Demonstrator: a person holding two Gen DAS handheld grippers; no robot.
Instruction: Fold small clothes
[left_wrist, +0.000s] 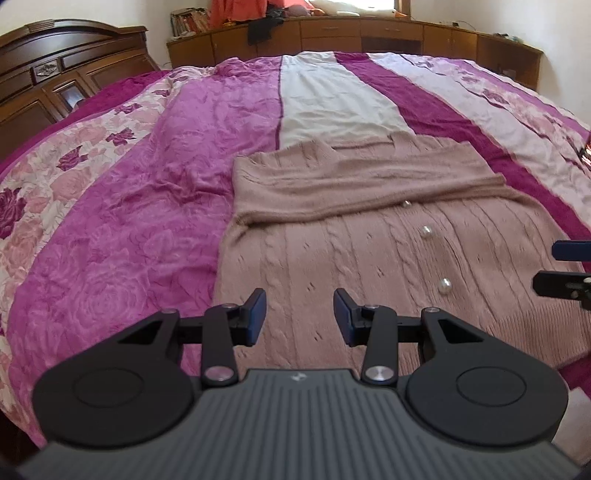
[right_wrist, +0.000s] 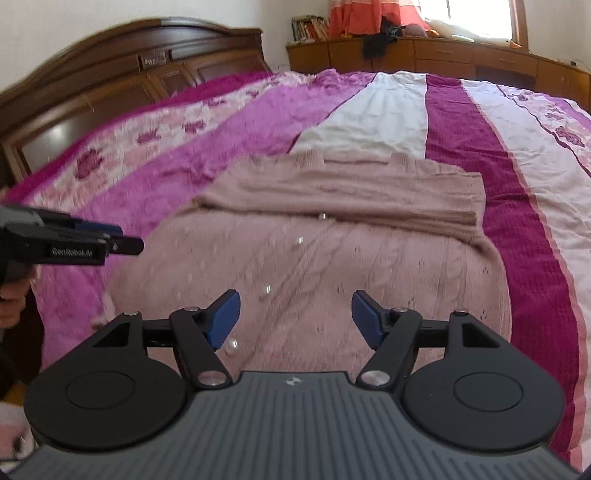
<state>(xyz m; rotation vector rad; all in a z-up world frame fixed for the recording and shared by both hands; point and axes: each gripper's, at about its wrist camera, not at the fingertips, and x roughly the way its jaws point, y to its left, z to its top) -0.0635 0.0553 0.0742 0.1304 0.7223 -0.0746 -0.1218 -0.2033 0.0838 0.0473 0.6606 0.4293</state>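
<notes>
I have the dusty-pink cable-knit cardigan with pearl buttons (left_wrist: 369, 258) lying flat on the bed's pink-and-magenta striped quilt (left_wrist: 129, 221), its sleeves already folded across the chest toward 12 o'clock so the body is a neat rectangle. My left gripper (left_wrist: 299, 315) and right gripper (right_wrist: 295, 319) hover over the hem at 6 o'clock, fingers spread wide and empty, probably, though the right view is blurred, to pinch both lower corners.

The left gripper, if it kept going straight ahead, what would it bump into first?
Probably the pink knitted cardigan. The left gripper, jaws open and empty, points over its lower part, toward the sleeves folded across it. How high it hovers is unclear, so it might skim above the knit first.
</notes>
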